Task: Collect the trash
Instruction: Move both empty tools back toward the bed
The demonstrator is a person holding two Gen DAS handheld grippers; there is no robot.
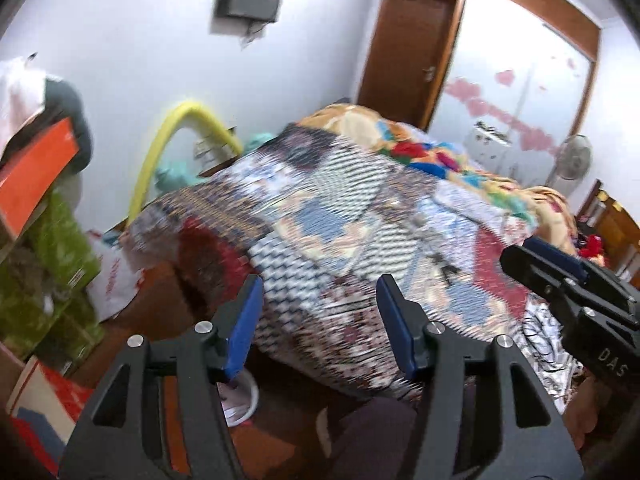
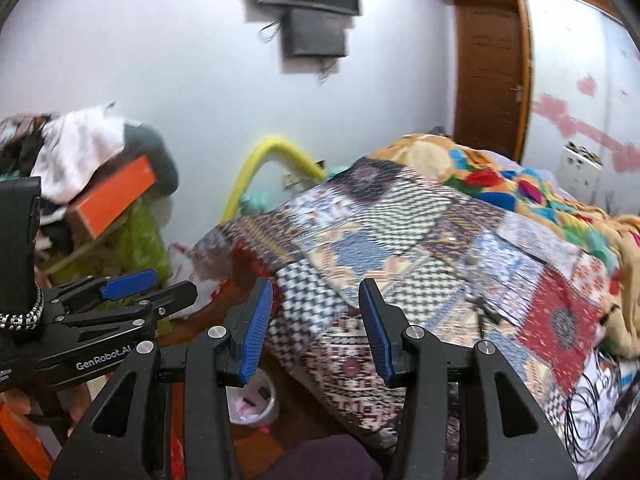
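Left wrist: left gripper [image 1: 320,328] jaws apart, nothing between them, over the near edge of the bed [image 1: 360,216]. White bin [image 1: 250,404] sits on the floor by the bed's near corner, mostly hidden behind the left finger. The right gripper shows at the right edge of this view.

Right wrist: right gripper [image 2: 316,332] jaws part-open, empty. Bin [image 2: 256,404] upright, mouth up, long axis vertical, already holding pink-white scraps. Small dark bits [image 2: 482,308] lie near the bed's near-right edge; too blurred to say whether they are trash. My read: some trash is binned, more pickups likely remain.
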